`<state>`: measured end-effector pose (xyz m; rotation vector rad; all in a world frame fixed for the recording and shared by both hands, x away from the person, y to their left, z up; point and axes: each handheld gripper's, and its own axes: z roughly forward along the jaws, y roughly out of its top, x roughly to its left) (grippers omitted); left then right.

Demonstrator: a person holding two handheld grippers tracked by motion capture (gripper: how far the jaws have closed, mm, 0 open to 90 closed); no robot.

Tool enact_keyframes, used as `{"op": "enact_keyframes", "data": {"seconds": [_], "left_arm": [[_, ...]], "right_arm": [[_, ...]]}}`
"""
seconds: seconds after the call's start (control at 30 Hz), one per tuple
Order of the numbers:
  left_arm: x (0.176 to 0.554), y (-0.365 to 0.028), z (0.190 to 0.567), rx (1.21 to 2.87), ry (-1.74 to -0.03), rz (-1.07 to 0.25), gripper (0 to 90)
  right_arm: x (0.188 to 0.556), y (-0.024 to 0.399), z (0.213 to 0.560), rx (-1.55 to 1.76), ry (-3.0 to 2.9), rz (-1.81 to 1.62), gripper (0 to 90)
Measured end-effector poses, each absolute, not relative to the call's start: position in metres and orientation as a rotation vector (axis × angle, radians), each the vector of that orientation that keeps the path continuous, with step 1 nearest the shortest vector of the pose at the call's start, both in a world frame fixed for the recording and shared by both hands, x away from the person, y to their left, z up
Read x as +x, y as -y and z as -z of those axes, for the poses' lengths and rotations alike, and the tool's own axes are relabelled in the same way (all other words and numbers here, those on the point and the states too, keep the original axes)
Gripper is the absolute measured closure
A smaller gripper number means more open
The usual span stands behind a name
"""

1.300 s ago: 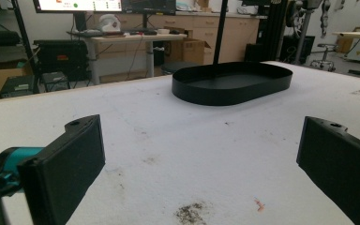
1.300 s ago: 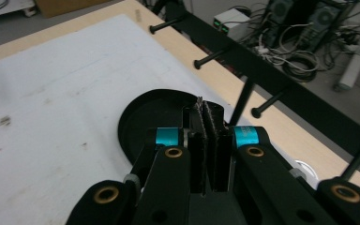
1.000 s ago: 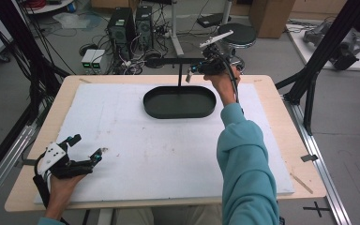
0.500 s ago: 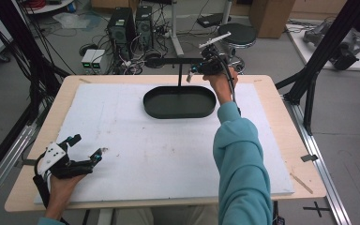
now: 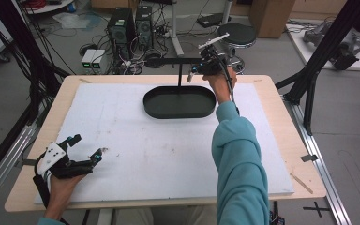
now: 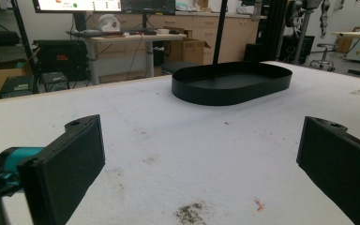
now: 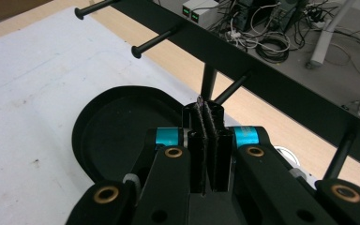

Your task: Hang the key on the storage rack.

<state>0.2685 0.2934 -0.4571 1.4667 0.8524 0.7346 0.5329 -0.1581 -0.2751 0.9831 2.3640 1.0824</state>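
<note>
So there's one black oval tray [image 5: 179, 102] at the far middle of the table, one rack [image 7: 243, 61] with pegs behind it. Right gripper [image 5: 201, 70] held high over the tray's far right end, jaws pressed together, nothing between. Left gripper [image 5: 85, 149] rests near left, jaws spread wide.

Your oval matte-black tray [image 5: 179, 111] sits on the white foam sheet [image 5: 136, 140] — that sheet carries grey-brown smudges and one small orange fleck. Light-wood tabletop [image 5: 286, 140] borders it. The peg rack bar [image 7: 243, 61] is black. Your right gripper [image 7: 207, 123] shows black jaws, cyan bands, brass rivets — your sleeve [image 5: 239, 159] is teal.
</note>
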Motion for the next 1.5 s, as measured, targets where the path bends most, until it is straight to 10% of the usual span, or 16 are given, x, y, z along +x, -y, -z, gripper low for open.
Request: {"op": "enact_keyframes", "data": {"seconds": [1.5], "left_arm": [[0.268,-0.293,0.457,1.469,-0.849,-0.736,1.7]], "right_arm": [[0.548,0.172,0.284,0.951,-2.340,-1.128,89.4]]}}
